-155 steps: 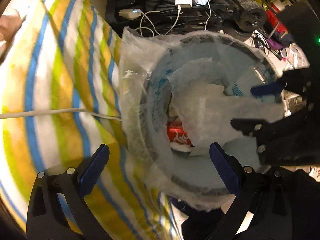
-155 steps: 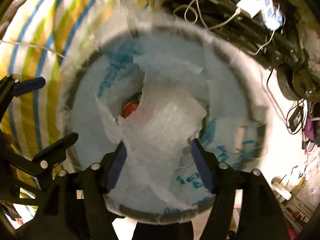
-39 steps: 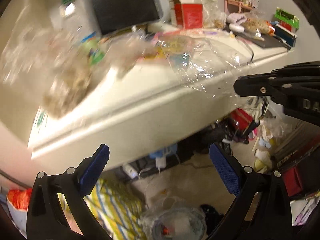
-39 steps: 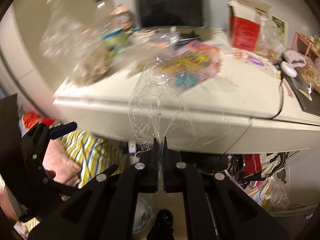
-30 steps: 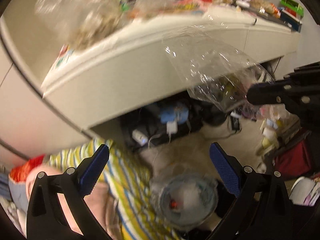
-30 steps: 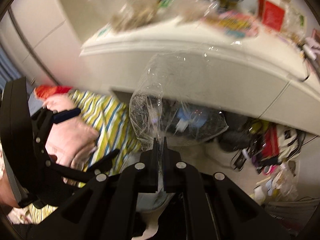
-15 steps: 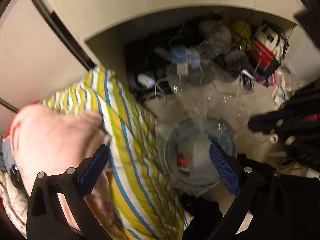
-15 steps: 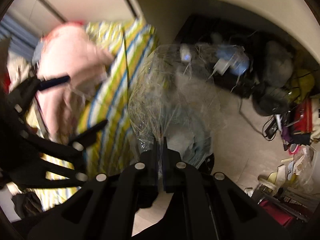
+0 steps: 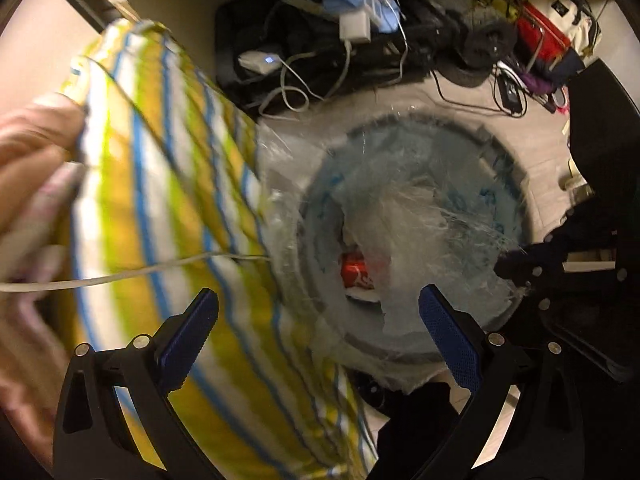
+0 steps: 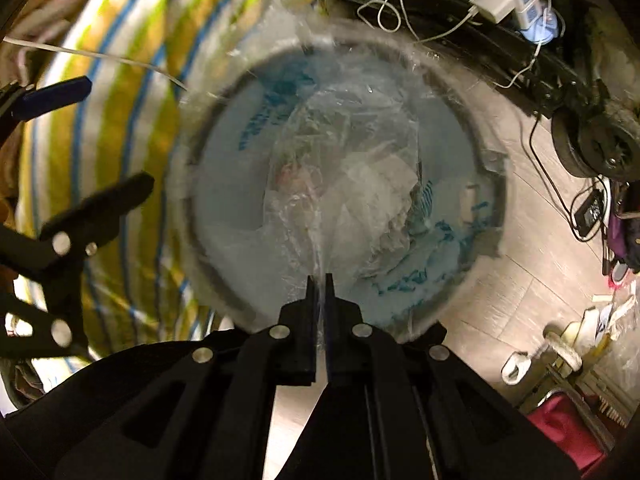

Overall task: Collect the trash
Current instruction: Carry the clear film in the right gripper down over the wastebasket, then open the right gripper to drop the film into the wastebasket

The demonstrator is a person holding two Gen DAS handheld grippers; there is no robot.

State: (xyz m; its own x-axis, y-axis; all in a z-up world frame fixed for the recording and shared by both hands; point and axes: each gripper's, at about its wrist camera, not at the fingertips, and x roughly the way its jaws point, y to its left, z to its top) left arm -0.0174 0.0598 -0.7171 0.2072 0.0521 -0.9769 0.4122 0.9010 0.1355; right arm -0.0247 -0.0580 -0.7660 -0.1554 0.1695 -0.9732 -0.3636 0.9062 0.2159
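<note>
Plastic wrap [image 10: 344,184], clear and crinkly, hangs mid-frame over the lined bin [image 10: 476,152], pinched in the right gripper [image 10: 319,280]'s shut fingers. Left gripper [image 9: 318,312] fingers stand apart, empty. Pale floor [image 10: 532,280] lies lower right, striped cloth [image 9: 160,184] left.

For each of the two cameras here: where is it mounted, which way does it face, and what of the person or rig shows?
Left wrist: on the left gripper, looking steeply down at the lined trash bin; its open jaws, the right gripper and a hand show.
Right wrist: on the right gripper, looking down into the bin; jaws shut on clear plastic wrap.
Shared: bin, striped cloth, cables.
</note>
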